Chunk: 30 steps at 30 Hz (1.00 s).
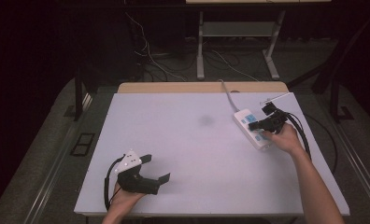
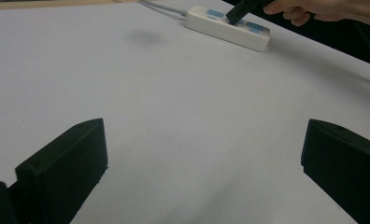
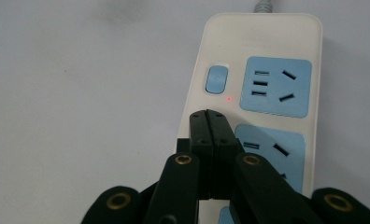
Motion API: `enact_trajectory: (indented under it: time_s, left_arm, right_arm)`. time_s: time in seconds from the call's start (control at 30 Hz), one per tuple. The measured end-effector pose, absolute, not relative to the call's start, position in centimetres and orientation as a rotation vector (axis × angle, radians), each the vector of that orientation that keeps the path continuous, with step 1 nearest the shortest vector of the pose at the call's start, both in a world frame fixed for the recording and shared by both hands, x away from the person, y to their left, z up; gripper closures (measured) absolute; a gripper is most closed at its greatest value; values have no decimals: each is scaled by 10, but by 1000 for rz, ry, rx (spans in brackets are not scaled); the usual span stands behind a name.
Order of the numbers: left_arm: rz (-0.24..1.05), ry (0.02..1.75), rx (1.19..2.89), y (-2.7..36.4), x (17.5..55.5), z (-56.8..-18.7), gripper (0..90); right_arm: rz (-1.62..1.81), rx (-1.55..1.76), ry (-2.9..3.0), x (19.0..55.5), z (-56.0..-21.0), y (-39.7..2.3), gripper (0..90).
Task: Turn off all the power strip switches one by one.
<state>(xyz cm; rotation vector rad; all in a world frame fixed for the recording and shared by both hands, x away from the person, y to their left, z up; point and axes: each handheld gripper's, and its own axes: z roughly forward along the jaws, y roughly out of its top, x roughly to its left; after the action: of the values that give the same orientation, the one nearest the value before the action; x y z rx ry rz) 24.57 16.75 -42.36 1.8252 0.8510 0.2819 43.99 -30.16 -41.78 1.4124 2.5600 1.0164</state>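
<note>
Power strip point(image 3: 262, 93) is lying near the right far corner of the white table point(image 1: 183, 154), its grey cord point(image 1: 227, 95) running off the far edge. Right gripper point(image 3: 208, 114) is hovering just over the strip with its jaws pressed together, gripping nothing, tips pointing at the blue switch point(image 3: 217, 79); a small red light point(image 3: 229, 98) is glowing beside that switch. Whether the tips are touching the casing cannot be told. Left gripper point(image 1: 155, 168) is resting near the front left of the table, jaws standing wide apart and empty, well away from the strip. Judgement: the step in hand is probably pressing the switch with the closed tips. The next move is calling for a short push forward onto the button, kept centred so the tips are not sliding off toward the blue sockets point(image 3: 275, 86).
</note>
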Motion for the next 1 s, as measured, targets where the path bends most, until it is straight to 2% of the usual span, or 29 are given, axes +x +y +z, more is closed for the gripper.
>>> enact_trajectory:
  time_s: [0.8, 1.0]
  left_arm:
    - [281, 855, 1825, 169, 247, -424, 0]
    - [279, 852, 1830, 167, 247, -424, 0]
  right_arm:
    - [1088, 1440, 2521, 436, -419, -308, 900]
    - [1017, 1420, 2530, 435, -416, -309, 899]
